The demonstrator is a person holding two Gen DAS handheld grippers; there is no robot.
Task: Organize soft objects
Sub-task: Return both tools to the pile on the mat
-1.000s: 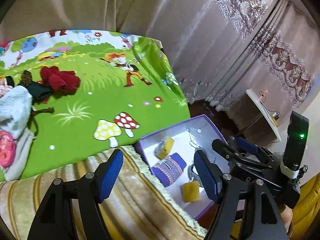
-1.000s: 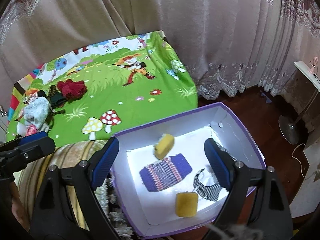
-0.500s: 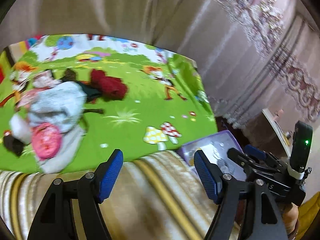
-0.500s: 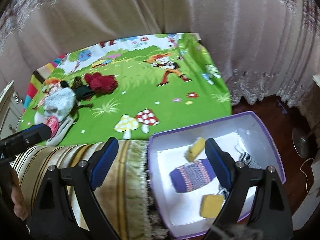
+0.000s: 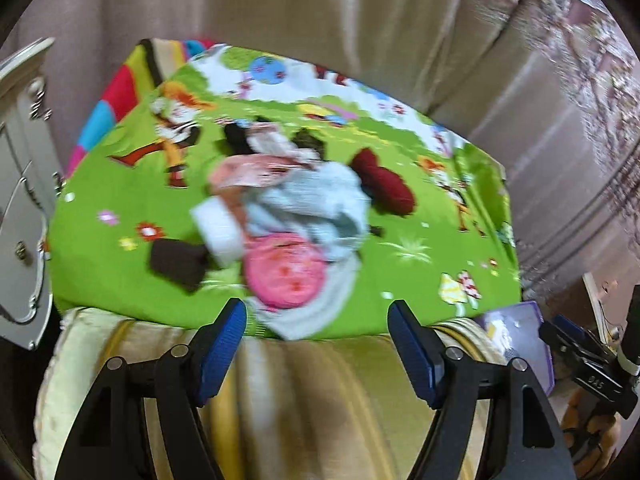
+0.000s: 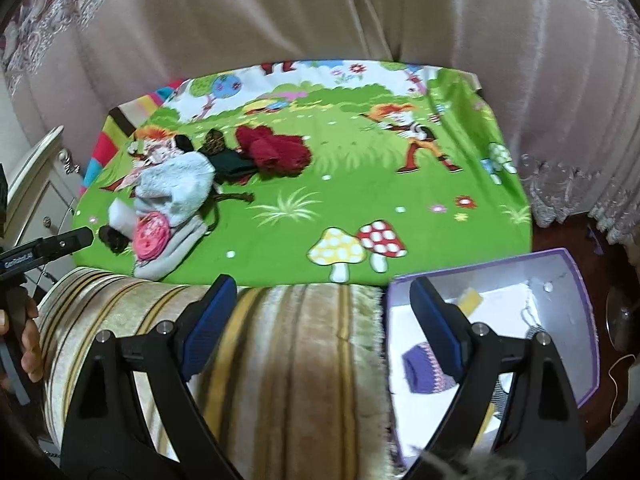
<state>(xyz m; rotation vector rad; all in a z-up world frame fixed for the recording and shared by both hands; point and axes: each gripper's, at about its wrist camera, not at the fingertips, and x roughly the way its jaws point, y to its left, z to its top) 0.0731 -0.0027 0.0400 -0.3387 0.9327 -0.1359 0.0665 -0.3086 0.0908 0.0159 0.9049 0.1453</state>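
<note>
**Approach to the soft-item pile: handling notes**

The pile of soft items point(image 6: 168, 204) lies at the left end of the green cartoon mat point(image 6: 320, 184), near its front edge. Use the pile as your reference. On top sits a pale blue fleecy piece point(image 6: 176, 188); against its near side are a pink round item point(image 6: 150, 236) and a white block point(image 6: 122, 214); a dark brown piece point(image 6: 112, 238) lies just left of those. Behind and right of the pile lies a dark red knit bundle point(image 6: 276, 152), touching a dark green cloth point(image 6: 230, 164).

Expect every item to be light, limp and compressible. Nothing appears fragile. Pieces overlap, so a low pinch may drag neighbours along. Judged best: take one piece at a raised fold or bulge, from above, and lift clear before travelling.

The left gripper point(image 5: 316, 344) is released, jaws wide, nothing between them; it points at the pile over the striped bolster point(image 6: 280, 360). The left view is blurred, so fine detail there is unreliable. The right gripper point(image 6: 320, 320) is likewise released and empty.

Well right of the pile, past the bolster, stands the purple box point(image 6: 576, 280); it holds a purple knit piece point(image 6: 420, 368) and a yellow sponge point(image 6: 470, 300).
</note>
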